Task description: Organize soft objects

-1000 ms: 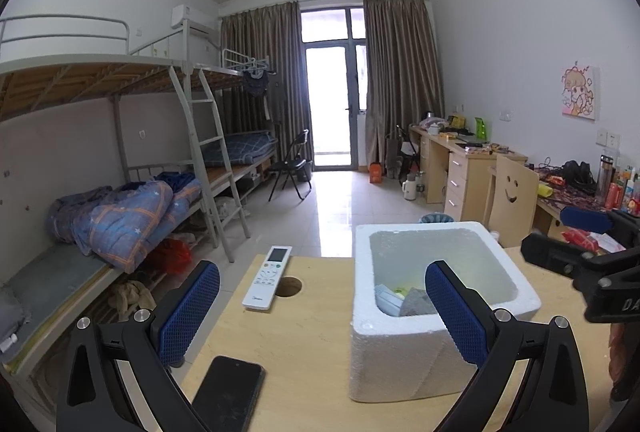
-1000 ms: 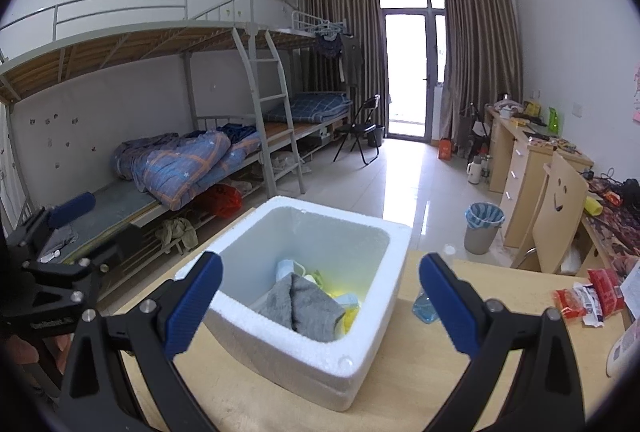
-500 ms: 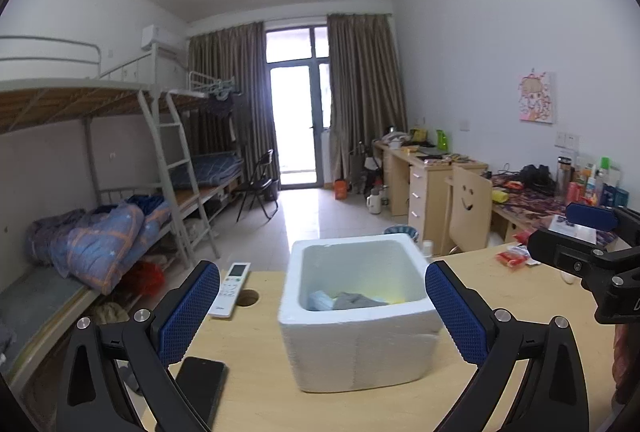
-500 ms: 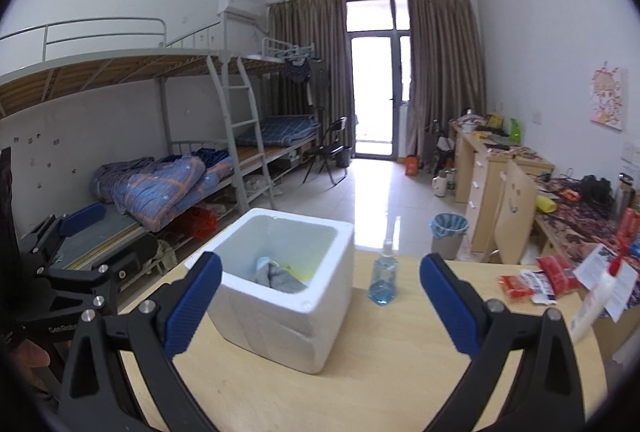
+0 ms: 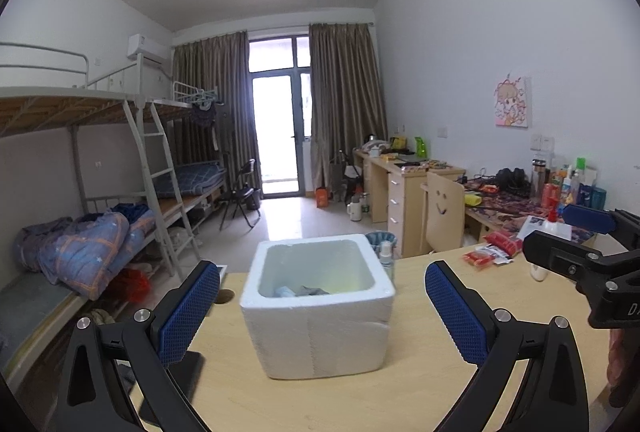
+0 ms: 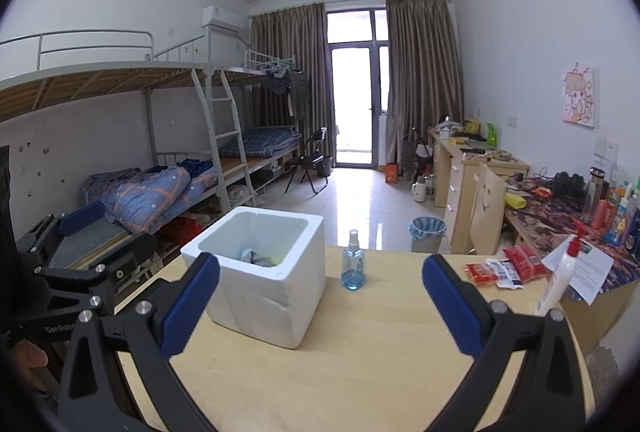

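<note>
Two tongs, left [image 5: 322, 306] and right [image 6: 320, 302], held wide (empty) before foam box [image 6: 264, 278] on table [image 6: 360, 364].

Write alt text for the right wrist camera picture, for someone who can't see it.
An open, empty right gripper faces a white foam box of soft cloths on a wooden table, with a blue spray bottle beside it. The open left gripper shows at left; a dormitory room lies beyond.

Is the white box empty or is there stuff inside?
Not empty. The foam box has no lid, and soft cloth items lie at its bottom.
</note>
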A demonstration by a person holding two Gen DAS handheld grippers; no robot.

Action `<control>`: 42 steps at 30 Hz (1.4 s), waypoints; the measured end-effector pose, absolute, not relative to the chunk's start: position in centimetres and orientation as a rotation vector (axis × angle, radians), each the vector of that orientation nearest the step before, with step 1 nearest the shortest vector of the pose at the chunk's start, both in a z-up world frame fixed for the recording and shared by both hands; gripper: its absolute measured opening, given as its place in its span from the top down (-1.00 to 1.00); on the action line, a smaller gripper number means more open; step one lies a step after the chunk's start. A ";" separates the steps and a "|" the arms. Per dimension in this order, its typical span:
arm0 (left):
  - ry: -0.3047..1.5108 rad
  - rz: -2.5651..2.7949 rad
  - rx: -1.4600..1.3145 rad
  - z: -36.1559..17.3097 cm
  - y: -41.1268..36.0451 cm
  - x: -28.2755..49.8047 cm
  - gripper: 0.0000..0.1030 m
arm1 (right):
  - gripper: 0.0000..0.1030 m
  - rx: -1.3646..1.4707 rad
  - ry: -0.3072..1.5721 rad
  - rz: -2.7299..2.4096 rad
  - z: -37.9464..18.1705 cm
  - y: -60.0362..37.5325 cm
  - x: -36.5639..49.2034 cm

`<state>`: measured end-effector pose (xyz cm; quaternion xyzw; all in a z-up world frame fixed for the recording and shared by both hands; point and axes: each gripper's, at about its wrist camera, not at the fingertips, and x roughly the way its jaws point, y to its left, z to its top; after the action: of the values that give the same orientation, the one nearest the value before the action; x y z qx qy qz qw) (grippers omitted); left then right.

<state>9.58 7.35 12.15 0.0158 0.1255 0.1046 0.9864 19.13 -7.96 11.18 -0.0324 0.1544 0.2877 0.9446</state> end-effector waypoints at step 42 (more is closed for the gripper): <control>0.171 0.243 -0.058 1.3 3.7 -1.0 -0.99 | -0.99 -0.011 0.228 0.542 1.4 -12.6 9.2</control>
<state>-1.01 3.69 1.28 -0.0289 0.0852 0.1213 0.9885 9.24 -12.55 1.44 -0.0054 0.1124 0.2672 0.9570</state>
